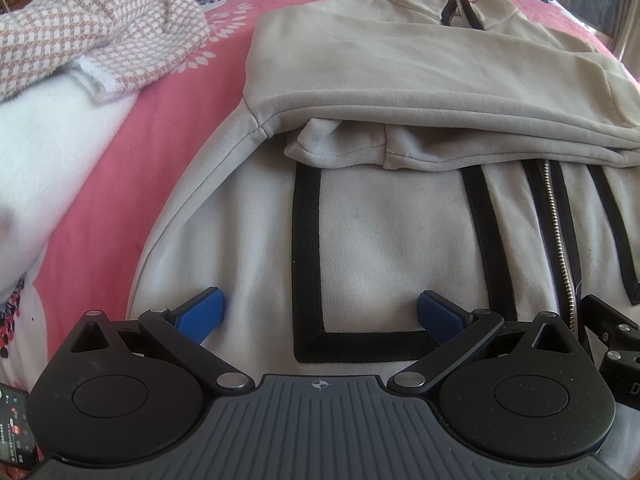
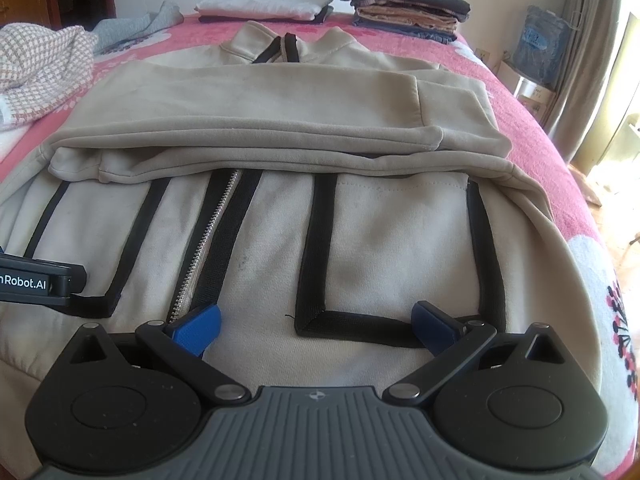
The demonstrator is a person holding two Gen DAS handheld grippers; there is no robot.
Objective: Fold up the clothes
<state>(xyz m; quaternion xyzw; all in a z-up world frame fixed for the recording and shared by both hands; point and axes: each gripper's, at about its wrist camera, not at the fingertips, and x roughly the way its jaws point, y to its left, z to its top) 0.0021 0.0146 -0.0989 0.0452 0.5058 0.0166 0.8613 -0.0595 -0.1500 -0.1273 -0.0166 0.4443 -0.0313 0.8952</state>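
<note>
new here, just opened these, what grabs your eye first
A beige zip jacket with black trim lies spread on the pink bedspread, sleeves folded across its chest. Both grippers, left and right, hang open over its hem. Folded clothes stacks sit at the far end, a checked garment at left.

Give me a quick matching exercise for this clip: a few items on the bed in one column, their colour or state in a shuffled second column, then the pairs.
Things:
1. jacket
2. checked garment
3. right-hand stack
4. left gripper

States:
A. unfolded heap, pink and white
B. fingers open over the hem
C. beige, sleeves folded across the front
D. folded, dark piece on top

Pairs: 1-C, 2-A, 3-D, 4-B
</note>
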